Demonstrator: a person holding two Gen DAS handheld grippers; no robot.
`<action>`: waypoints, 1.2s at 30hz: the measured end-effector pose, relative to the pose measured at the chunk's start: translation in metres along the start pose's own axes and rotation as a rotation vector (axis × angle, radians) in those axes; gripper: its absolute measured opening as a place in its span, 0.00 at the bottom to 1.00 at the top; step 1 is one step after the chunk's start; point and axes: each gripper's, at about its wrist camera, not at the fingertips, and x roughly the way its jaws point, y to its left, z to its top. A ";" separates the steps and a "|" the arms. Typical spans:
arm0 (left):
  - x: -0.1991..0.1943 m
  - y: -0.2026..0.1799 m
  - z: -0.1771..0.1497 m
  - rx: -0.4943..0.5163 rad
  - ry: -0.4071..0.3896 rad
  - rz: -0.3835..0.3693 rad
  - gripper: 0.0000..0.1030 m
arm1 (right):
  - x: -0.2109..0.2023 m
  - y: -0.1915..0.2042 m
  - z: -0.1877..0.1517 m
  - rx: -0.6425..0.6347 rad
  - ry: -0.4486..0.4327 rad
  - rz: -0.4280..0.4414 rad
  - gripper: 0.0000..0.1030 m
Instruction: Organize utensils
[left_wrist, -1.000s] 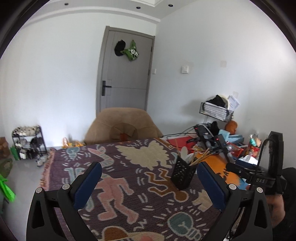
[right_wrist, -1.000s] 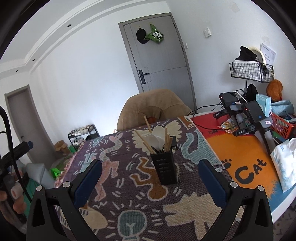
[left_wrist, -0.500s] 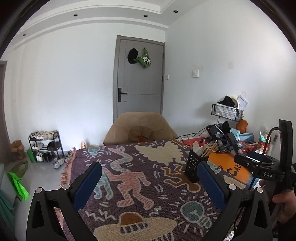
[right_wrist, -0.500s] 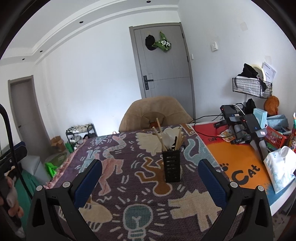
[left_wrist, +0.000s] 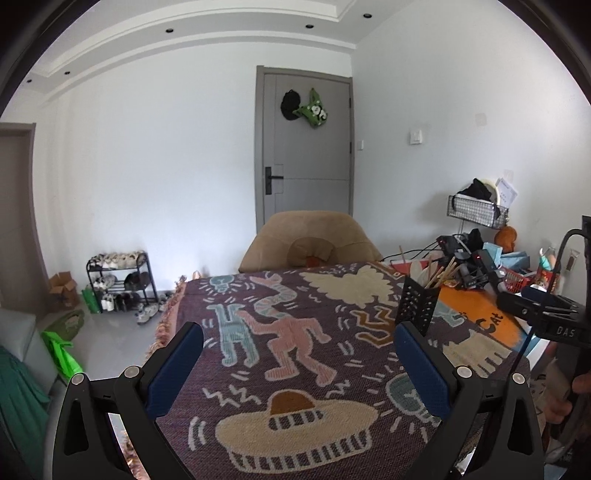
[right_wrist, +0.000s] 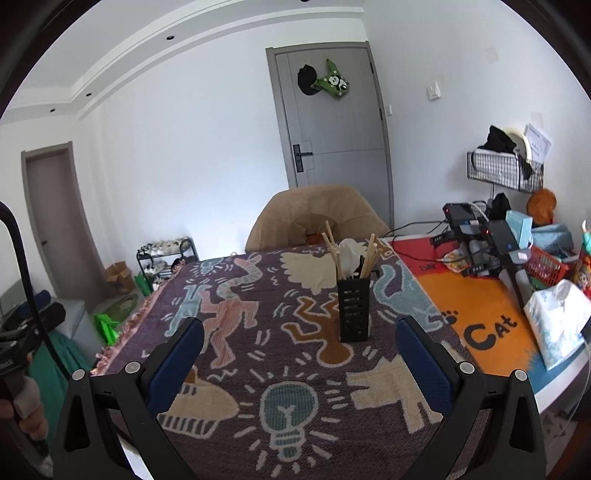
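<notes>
Utensil holder (right_wrist: 354, 309) stands apparently well beyond the spread right gripper (right_wrist: 299, 354).

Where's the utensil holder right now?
The black utensil holder stands upright on the patterned blanket, centre of the right wrist view, ahead of the open right gripper.

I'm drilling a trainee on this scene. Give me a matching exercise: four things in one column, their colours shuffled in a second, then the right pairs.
Things:
1. utensil holder
2. chair
3. door
4. basket

Colours:
A. grey
B. red
C. black
D. tan

Pairs: 1-C, 2-D, 3-A, 4-B
</notes>
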 end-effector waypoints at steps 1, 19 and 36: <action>-0.001 0.001 0.000 -0.004 0.000 0.009 1.00 | 0.000 0.001 -0.001 -0.001 0.004 -0.001 1.00; -0.009 0.004 0.002 -0.018 -0.037 0.056 1.00 | -0.002 0.005 -0.005 -0.029 0.002 -0.001 1.00; -0.004 0.004 0.001 -0.028 -0.025 0.071 1.00 | 0.000 0.005 -0.006 -0.023 0.003 0.007 1.00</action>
